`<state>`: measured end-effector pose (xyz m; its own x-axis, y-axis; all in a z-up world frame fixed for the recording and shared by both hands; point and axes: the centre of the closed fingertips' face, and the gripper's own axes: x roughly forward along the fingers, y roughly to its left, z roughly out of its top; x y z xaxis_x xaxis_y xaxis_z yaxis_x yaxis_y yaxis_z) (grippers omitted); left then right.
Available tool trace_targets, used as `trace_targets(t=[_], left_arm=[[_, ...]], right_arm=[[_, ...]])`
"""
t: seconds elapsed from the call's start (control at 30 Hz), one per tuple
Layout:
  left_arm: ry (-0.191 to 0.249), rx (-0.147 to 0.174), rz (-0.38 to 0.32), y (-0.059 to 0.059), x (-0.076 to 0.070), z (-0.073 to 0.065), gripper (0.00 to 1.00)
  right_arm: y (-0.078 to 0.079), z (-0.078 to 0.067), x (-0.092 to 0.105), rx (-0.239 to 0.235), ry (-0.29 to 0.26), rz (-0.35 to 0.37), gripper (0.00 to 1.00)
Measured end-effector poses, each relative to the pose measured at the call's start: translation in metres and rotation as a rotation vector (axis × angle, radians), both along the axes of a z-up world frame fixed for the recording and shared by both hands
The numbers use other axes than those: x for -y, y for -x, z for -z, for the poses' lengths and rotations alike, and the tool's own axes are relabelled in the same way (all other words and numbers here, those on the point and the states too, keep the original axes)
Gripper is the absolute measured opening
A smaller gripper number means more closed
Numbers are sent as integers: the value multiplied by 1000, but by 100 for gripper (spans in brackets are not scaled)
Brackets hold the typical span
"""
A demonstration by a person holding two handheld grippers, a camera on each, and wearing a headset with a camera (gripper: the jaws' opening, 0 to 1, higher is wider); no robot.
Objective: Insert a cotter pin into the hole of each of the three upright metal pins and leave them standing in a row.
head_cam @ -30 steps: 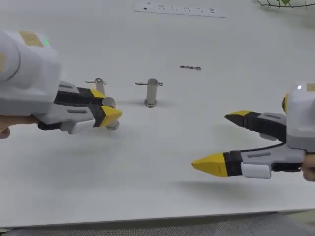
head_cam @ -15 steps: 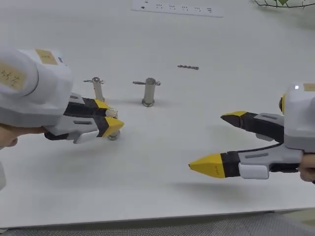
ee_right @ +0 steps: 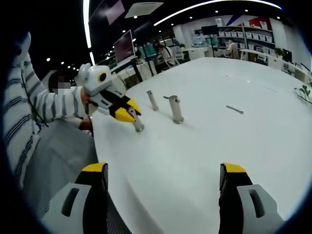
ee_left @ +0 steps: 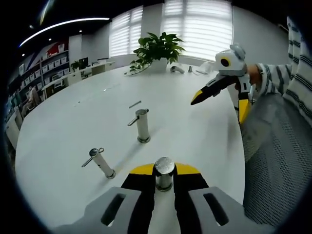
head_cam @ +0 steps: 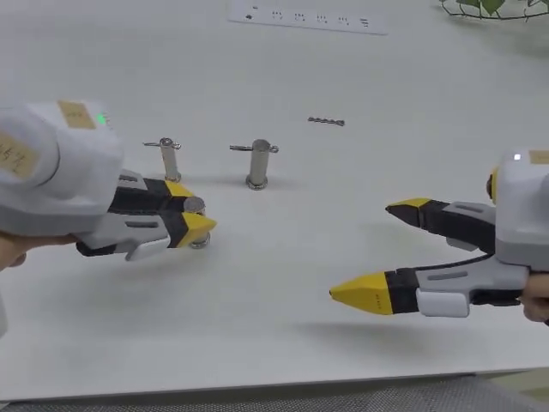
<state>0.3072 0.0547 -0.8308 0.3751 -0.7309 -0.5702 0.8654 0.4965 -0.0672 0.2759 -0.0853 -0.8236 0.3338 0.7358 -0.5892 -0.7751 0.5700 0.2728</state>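
My left hand-held gripper [head_cam: 196, 209] and right hand-held gripper [head_cam: 362, 250]: white-grey bodies, black jaws, yellow tips. Gripped metal pin [ee_left: 164, 168], second metal pin [head_cam: 258, 163] and third metal pin [head_cam: 169, 159]: silver. Desk [head_cam: 283, 69]: white. My sleeve [ee_left: 297, 73]: grey-and-white stripes. Plant [ee_left: 156, 48]: green leaves.

On the table [head_cam: 283, 77], the nearest pin [head_cam: 196, 206] stands at the left, gripped between the left gripper's [head_cam: 192, 213] jaws. Just behind it stands the far pin [head_cam: 169, 157], with the middle pin [head_cam: 258, 163] to its right. A loose cotter pin [head_cam: 327, 122] lies farther back and right. The right gripper [head_cam: 362, 250] sits well apart at the front right
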Motion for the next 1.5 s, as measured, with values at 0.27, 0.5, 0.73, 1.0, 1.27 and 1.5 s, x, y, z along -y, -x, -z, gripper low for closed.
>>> trace_targets(t=[0.27,0.5,0.73,1.0,1.27,1.5], left_arm=[[8,21,5,2,1,0,12],[44,14,-23,2,1,-3,13],[54,-25,-71,0,0,-1,30],[55,-29,-66,2,-6,-1,45],[71,-32,-46,11,-11,-2,67],[96,-39,-63,15,-17,-1,83]], right_arm=[[1,1,0,-2,2,-4,96],[0,0,1,4,5,-1,96],[-10,-5,2,18,18,-11,96],[-24,-11,2,44,85,-96,96],[-46,-19,3,86,163,-185,95],[-64,-22,6,105,222,-250,93]])
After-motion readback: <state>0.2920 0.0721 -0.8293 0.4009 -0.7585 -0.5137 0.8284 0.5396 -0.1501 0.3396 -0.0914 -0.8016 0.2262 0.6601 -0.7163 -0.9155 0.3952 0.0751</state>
